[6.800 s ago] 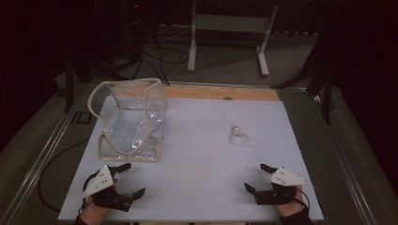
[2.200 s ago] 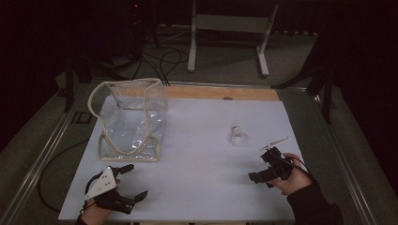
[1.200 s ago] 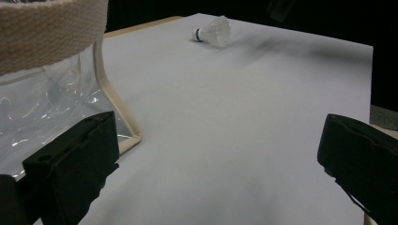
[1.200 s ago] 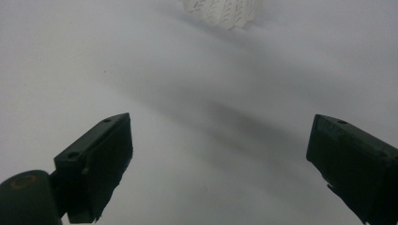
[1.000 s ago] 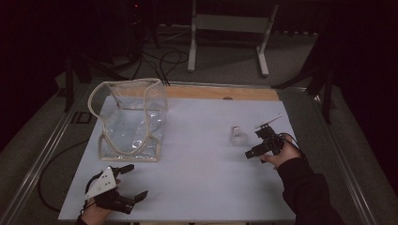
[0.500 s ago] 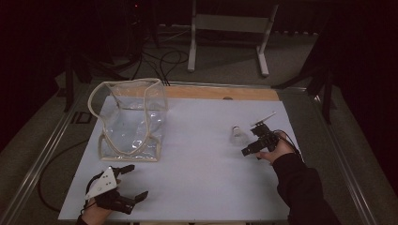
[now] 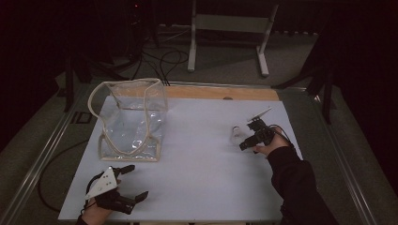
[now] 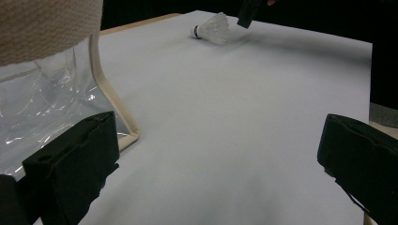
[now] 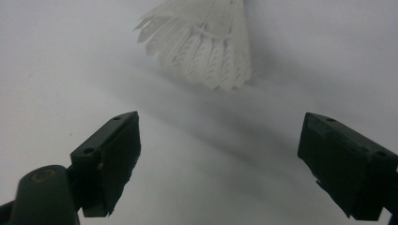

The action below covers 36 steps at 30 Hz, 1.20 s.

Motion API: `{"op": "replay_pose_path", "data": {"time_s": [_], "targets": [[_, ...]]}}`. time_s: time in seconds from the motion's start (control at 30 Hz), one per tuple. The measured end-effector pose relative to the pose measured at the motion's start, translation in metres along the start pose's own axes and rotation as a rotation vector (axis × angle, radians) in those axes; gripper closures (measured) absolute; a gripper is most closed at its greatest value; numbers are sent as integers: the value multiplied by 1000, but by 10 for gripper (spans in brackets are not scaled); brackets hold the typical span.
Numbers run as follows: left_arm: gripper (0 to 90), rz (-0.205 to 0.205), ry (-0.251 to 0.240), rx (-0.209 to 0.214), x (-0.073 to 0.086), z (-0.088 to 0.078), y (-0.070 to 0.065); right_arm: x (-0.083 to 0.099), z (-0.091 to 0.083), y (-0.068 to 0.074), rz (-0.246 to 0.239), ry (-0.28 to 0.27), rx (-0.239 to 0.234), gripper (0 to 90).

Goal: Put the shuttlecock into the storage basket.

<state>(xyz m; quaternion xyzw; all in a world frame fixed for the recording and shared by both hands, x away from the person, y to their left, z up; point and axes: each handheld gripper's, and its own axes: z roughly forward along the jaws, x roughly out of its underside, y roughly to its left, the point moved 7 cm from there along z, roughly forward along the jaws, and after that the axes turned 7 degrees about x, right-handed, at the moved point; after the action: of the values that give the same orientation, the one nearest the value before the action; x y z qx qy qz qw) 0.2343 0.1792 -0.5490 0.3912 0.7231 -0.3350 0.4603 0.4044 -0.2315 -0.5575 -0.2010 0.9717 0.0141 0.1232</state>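
On the white table [image 7: 197, 154], the shuttlecock [image 7: 236, 135] lies on its side at about three o'clock from the table's middle, feathered skirt toward the right gripper [image 7: 243, 144], which sits just beside it at its four o'clock. In the right gripper view the shuttlecock [image 9: 202, 42] lies ahead of the tips, untouched; the jaws stand wide apart with nothing between them, having just been closing a little. The left gripper [image 7: 133, 183], at seven o'clock on the table, rests with jaws spread, empty, just below the clear plastic bag [image 7: 131, 122].
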Motion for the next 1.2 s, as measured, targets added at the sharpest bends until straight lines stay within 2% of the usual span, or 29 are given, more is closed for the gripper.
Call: {"op": "replay_pose_path", "data": {"time_s": [0.1,0.57,0.83,0.87,1.2], "targets": [[4,0,1,1,0,0,0,-2,4,-1,13,11,-2,147],[4,5,7,5,1,0,0,-17,14,-3,11,26,5,235],[4,5,10,7,1,1,0,-21,21,-2,13,50,17,360],[4,6,11,7,1,1,0,-21,21,-3,16,52,18,397],[4,5,13,8,2,1,0,-27,28,-6,20,46,36,491]]}}
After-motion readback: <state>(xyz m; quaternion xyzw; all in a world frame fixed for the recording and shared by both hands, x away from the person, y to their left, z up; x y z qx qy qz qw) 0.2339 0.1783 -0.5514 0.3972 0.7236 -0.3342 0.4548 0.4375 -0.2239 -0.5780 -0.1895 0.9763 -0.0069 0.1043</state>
